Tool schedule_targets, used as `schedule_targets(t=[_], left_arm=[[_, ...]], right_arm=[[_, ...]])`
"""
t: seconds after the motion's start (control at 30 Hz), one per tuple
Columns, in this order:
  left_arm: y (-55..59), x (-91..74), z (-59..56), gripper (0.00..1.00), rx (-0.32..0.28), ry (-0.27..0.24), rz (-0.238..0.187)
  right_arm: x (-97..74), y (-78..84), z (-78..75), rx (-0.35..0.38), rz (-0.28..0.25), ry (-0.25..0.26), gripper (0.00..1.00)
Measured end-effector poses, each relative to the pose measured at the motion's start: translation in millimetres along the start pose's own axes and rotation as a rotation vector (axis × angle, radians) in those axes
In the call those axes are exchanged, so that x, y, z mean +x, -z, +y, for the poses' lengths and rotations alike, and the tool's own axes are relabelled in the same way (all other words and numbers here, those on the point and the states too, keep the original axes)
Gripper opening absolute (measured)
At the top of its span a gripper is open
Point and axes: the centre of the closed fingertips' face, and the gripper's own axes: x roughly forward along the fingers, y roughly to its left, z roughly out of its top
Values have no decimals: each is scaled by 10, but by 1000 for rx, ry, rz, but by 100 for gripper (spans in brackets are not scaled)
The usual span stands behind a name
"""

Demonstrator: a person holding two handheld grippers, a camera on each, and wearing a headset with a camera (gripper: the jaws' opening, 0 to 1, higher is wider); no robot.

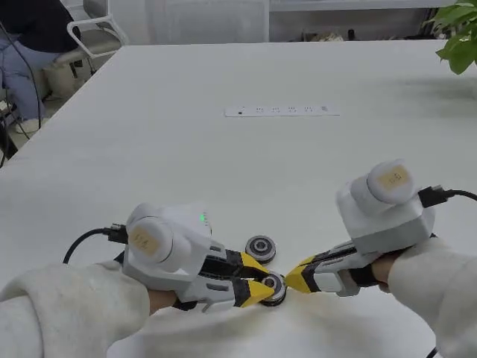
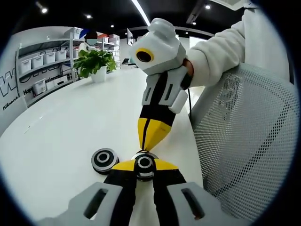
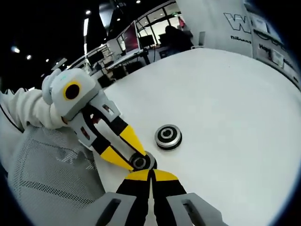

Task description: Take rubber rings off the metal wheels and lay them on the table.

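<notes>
— Where do we stand on the rings?

— Right at the start, we'd say. Two metal wheels are on the tabletop (image 1: pixel 298 164), and each carries a dark outer band that we take for its rubber ring (image 3: pixel 157 136). Neither looks stripped.

— Which one are we working on?

— The held wheel (image 2: pixel 144 165). The left gripper (image 1: pixel 261 280) has its yellow fingers (image 2: pixel 122 165) clamped on it, one on each side, with the wheel low against the tabletop.

— And the right gripper (image 1: pixel 297 282)?

— Its fingers (image 3: pixel 164 175) are pressed together, and their tips touch the rim of the held wheel from the side facing away from the left gripper. In the right gripper view the wheel sits just past those tips. We cannot tell whether a lip of rubber is nipped between them, because the spot is too small.

— So the ring hasn't started to come away?

— Not that we can see. The band looks whole around the wheel. We judge that the step in hand is getting a first bite on it.

— What about the second wheel (image 1: pixel 261 247)?

— It lies flat just beyond the left fingers, apart from both pairs, with its ring on and untouched.

— What's left, then?

— Nearly all of it. We work this ring off, lay it on the tabletop, then do the same for the second wheel.
</notes>
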Motion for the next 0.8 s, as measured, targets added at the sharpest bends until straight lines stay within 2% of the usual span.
schedule_targets(t=[0.23, 0.8], left_arm=[[-4, -2, -4, 7, 12, 4, -3], [3, -8, -8, 7, 29, 3, -2]], right_arm=[[8, -9, 41, 21, -2, -10, 0], [4, -32, 77, 4, -3, -16, 0]])
